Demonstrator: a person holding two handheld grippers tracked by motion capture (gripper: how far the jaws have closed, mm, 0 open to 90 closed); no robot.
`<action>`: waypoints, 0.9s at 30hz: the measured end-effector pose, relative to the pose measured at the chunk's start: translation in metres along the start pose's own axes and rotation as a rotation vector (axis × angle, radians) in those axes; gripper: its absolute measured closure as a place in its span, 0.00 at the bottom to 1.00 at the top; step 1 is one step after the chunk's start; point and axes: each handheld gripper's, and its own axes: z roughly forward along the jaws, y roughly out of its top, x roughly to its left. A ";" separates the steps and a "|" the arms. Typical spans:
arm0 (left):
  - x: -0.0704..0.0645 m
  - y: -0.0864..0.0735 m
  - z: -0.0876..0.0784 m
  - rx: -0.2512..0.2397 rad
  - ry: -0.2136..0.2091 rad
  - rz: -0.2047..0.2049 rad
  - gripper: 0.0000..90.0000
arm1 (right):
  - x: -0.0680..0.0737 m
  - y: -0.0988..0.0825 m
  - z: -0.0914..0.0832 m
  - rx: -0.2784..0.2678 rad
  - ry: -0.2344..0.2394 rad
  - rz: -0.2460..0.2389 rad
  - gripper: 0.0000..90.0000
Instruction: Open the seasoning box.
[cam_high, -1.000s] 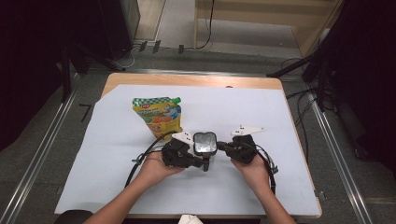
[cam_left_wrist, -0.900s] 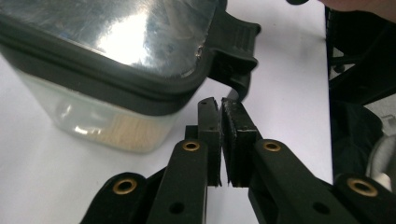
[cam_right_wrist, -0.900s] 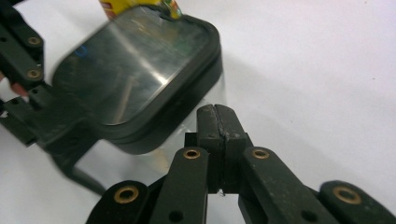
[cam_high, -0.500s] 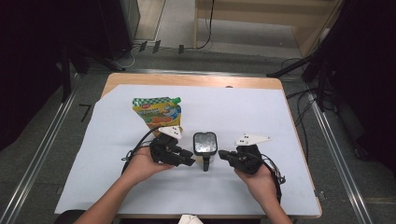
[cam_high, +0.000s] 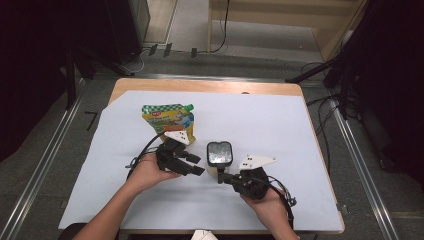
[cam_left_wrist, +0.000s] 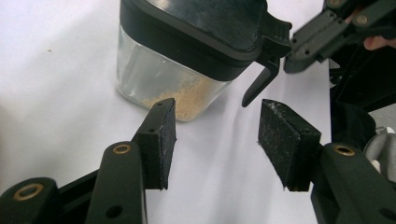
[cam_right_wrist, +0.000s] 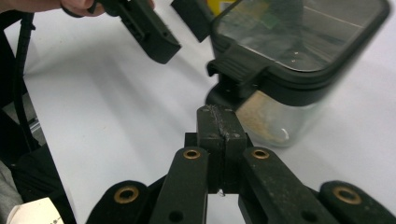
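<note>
Near the middle of the bench (cam_high: 300, 125), a little toward the person's edge, stands the clear container (cam_high: 219, 154) with its black lid closed and some tan granules in the bottom. A second ago both grippers were pressed up against it. Now the left gripper (cam_high: 192, 164) has drawn off to the container's left, and its fingers (cam_left_wrist: 159, 135) have just been opening: they stand apart with nothing between them, the container a little beyond their tips. The right gripper (cam_high: 224, 177), fingers pressed together on nothing, has pulled back toward the person's edge and sits just below the lid's front latch (cam_right_wrist: 236, 67). I judge the container released and standing free. A green and yellow pouch (cam_high: 168, 118) rests farther back.
</note>
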 end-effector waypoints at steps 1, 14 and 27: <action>0.000 0.000 0.000 -0.002 0.006 0.008 0.51 | 0.001 0.000 0.001 0.000 -0.001 0.001 1.00; -0.001 0.000 -0.001 -0.009 0.013 0.016 0.48 | 0.012 0.002 0.021 0.021 -0.009 -0.024 1.00; -0.004 0.001 0.000 -0.013 0.024 0.035 0.49 | 0.003 -0.002 0.014 0.030 0.005 -0.040 1.00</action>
